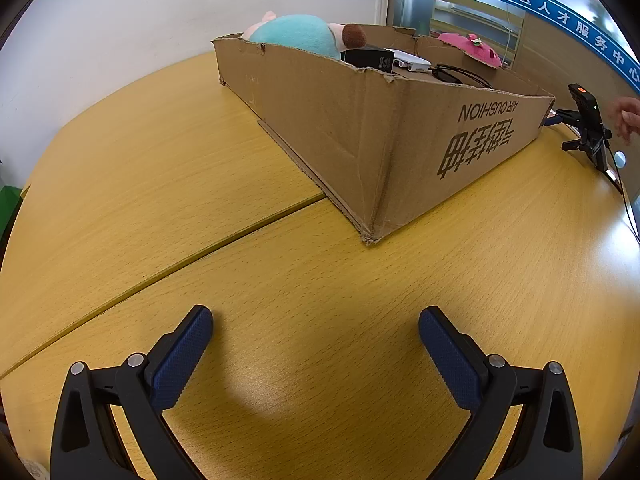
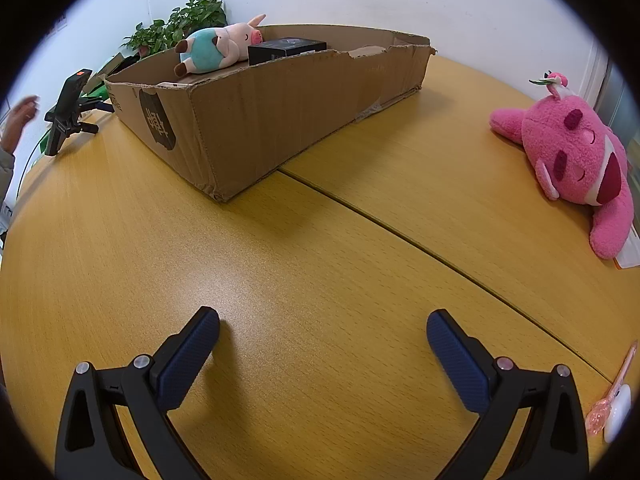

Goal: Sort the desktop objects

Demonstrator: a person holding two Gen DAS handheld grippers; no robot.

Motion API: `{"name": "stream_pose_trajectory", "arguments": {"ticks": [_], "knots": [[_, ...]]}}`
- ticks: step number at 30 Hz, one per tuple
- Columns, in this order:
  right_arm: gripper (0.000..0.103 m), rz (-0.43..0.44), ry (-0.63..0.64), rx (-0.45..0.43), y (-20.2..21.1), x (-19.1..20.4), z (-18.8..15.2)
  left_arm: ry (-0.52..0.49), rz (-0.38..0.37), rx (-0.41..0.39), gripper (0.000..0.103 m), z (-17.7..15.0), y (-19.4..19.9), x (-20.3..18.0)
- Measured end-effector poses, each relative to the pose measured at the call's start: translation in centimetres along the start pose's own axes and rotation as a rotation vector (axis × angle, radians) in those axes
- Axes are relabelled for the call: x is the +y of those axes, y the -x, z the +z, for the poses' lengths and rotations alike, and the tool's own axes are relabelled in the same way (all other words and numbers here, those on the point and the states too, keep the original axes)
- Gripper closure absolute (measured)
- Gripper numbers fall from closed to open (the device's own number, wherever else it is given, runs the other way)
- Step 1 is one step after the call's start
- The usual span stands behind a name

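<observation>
Sorting looks barely under way, judging by what lies loose. From the left wrist view, the left tool (image 1: 316,322) hangs spread wide over bare table (image 1: 280,280) with nothing between its pads. Ahead and slightly right of it stands the box (image 1: 360,128), its near corner pointing at the tool; inside show a teal plush (image 1: 296,34), a black case (image 1: 368,58), a white device (image 1: 410,60) and black cables (image 1: 460,74). Beyond the far rim peeks a pink plush (image 1: 472,48). Far right, a phone on a small tripod (image 1: 588,124) and someone's hand (image 1: 626,116).

From the right wrist view, the right tool (image 2: 323,326) is likewise fully open and empty. The box (image 2: 260,108) sits ahead and left of it; the pink plush (image 2: 572,160) lies on the table well off to the tool's right — apart from the box. Near the tool's right finger lie a pink spoon (image 2: 612,392) and a small white item (image 2: 618,412).

The next move probably calls for swinging the right tool to the plush, closing on its soft body and lifting it over the box wall.

The table is yellow wood-grain with a curved seam (image 2: 400,226); white walls, a potted plant (image 2: 176,28) behind the box.
</observation>
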State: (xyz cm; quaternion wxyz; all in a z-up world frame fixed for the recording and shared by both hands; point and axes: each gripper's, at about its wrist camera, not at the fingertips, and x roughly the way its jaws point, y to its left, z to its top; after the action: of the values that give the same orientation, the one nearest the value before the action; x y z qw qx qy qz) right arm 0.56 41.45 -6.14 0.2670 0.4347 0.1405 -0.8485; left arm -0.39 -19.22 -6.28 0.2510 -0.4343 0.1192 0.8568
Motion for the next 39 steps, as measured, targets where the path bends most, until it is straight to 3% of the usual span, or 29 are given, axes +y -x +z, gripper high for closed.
{"name": "stream_pose_trajectory", "arguments": {"ticks": [39], "knots": [[0.000,0.002,-0.003,-0.005,1.1,0.4,0.1,-0.001,0.002,0.000,0.000,0.1,-0.4,-0.2]]}}
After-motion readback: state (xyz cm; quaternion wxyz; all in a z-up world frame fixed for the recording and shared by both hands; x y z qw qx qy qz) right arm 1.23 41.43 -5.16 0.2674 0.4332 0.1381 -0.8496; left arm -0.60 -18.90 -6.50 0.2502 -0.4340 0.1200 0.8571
